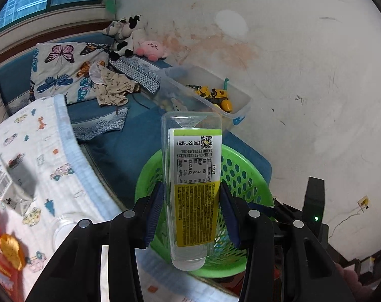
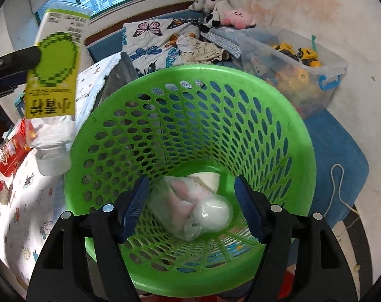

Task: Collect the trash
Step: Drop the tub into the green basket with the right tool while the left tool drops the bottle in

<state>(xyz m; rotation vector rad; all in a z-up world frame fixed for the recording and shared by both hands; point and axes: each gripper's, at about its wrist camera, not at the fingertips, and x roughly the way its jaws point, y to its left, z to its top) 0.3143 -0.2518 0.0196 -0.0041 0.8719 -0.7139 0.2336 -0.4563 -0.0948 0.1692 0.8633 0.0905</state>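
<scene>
My left gripper (image 1: 191, 209) is shut on a clear plastic bottle (image 1: 191, 176) with a yellow-green label, held cap-down above the near rim of the green perforated basket (image 1: 238, 173). The right wrist view shows the same bottle (image 2: 55, 75) up at the left, beside the basket (image 2: 278, 115). My right gripper (image 2: 195, 206) is open and empty over the basket's mouth. Inside the basket lie a crumpled clear wrapper (image 2: 180, 201) and a white round lid (image 2: 213, 214).
A table with a car-print cloth (image 1: 52, 156) is at the left, holding a red snack tub (image 2: 9, 153), a box (image 1: 4, 176) and a clear bottle (image 1: 64, 229). A clear toy bin (image 2: 298, 70), blue mat (image 2: 341, 156) and wall lie beyond.
</scene>
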